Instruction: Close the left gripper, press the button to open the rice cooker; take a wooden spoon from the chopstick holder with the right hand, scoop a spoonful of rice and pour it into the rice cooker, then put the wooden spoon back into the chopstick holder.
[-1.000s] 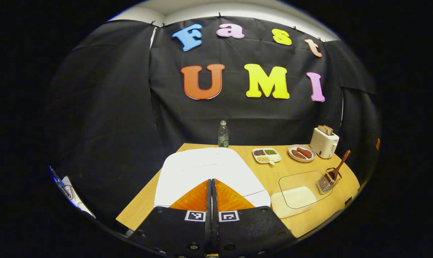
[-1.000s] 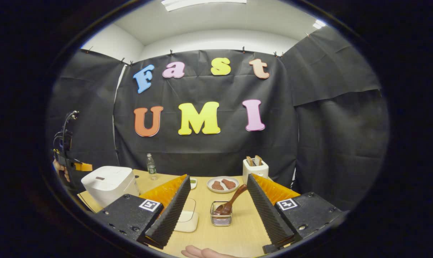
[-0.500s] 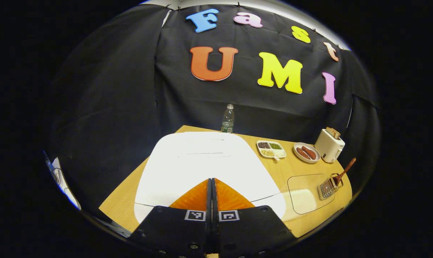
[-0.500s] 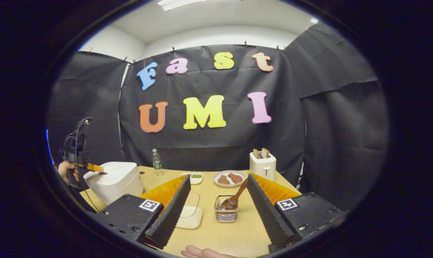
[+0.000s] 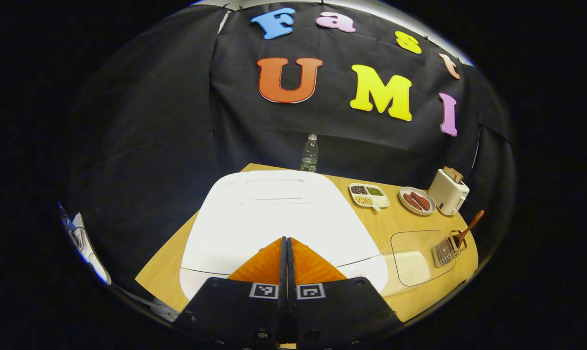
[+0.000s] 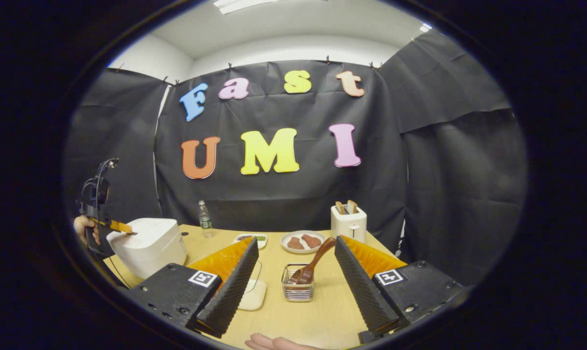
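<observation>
White plastic, the lid of the rice cooker (image 5: pixel 278 218): I see it closed, with my left gripper (image 5: pixel 286 243) clenched, fingers pressed flat together, its tip over the near edge of the lid. From the right gripper view, that left gripper (image 6: pixel 123 227) reaches the cooker's (image 6: pixel 147 245) top front edge, held by a hand (image 6: pixel 81 228); I cannot tell whether it touches. My right gripper (image 6: pixel 293 265) is released, its fingers spread wide above the wooden table (image 6: pixel 312 316), grasping nothing. Between those fingers, farther off, stands the wire chopstick holder (image 6: pixel 298 289) with the wooden spoon (image 6: pixel 315 265) leaning in it, handle tilted up to the right. Just left of the holder lies the clear container of rice (image 6: pixel 252 294), partly hidden behind my right gripper's left finger. Behind them, a plate of sausages (image 6: pixel 302 241), a divided dish (image 6: pixel 250 239), a toaster (image 6: pixel 348 223) with bread in its slots, and a water bottle (image 6: pixel 204 219) near the cloth wall. Part of a hand (image 6: pixel 274 342) shows at the bottom edge of the table.
</observation>
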